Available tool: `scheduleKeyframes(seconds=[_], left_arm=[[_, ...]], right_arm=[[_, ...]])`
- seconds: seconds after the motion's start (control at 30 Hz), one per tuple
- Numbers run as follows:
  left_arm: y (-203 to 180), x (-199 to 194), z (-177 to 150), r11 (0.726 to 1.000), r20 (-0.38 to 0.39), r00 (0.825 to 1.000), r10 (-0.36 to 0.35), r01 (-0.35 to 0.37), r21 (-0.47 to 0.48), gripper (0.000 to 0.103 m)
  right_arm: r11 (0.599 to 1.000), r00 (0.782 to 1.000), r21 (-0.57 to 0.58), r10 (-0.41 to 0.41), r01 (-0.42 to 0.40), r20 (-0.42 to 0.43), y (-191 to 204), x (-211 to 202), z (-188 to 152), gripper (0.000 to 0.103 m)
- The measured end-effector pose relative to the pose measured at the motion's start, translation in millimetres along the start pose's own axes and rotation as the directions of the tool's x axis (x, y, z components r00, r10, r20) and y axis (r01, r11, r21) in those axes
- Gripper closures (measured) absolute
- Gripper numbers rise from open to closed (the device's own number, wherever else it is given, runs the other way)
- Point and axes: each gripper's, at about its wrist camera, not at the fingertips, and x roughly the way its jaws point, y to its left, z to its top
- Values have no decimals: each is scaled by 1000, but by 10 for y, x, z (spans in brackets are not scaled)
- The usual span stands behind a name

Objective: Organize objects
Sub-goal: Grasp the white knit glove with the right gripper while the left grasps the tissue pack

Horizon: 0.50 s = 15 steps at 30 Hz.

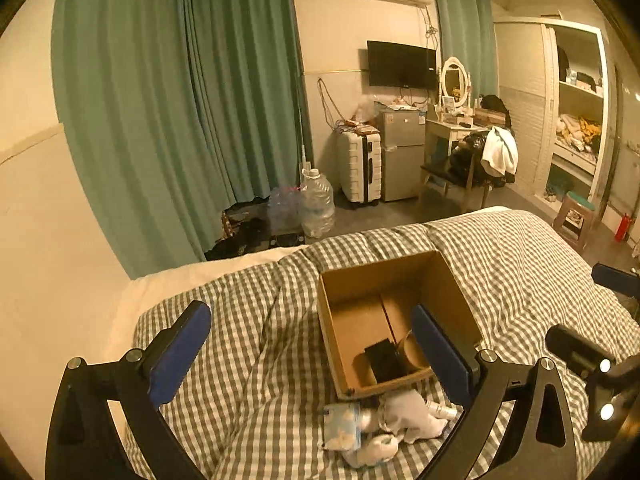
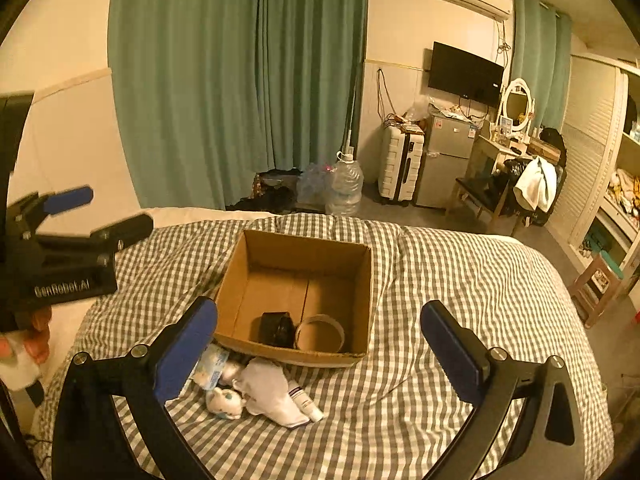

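An open cardboard box (image 2: 240, 280) sits on the checked bed cover (image 2: 460, 280); it also shows in the left wrist view (image 1: 332, 336). Inside it lie a black object (image 2: 276, 328) and a tape ring (image 2: 320, 334). In front of the box lies a small pile: a blue-patterned tissue pack (image 2: 210, 368), white socks (image 2: 268, 392), a small white tube (image 2: 306, 400) and a small plush toy (image 2: 226, 402). My right gripper (image 2: 316, 344) is open and empty above the pile. My left gripper (image 1: 312, 356) is open and empty, over the box's left side; it also shows in the right wrist view (image 2: 96, 210).
The bed's far edge drops to a grey floor with large water bottles (image 2: 346, 188). A white suitcase (image 2: 400, 164), a small fridge (image 2: 448, 160), a dressing table with a chair (image 2: 488, 196) and an open wardrobe (image 2: 616, 200) stand at the back right. Green curtains (image 2: 240, 80) hang behind.
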Motion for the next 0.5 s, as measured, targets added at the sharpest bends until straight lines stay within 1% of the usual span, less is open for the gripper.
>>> scheduleKeyframes(seconds=[0.13,0.27,0.37,0.43,0.5], left_arm=[[22,-26,-192,1000,-27,999,23,-24,-17,0],[39,32,-418,999,-55,998,25,-26,-29,0],[60,104,-600,998,-66,997,37,-39,-40,0],[78,188,-735,996,-81,995,59,-64,-64,0],[81,328,-903,995,-114,992,60,-69,-78,0]], right_arm=[[1000,1000,-5,14,-14,-3,14,-35,-109,1],[1000,1000,-27,12,-13,-13,76,24,-212,1],[999,1000,-38,12,-13,-25,129,154,-307,1],[999,998,-31,34,-35,-44,157,267,-371,1],[998,997,-23,54,-56,-63,195,386,-440,1]])
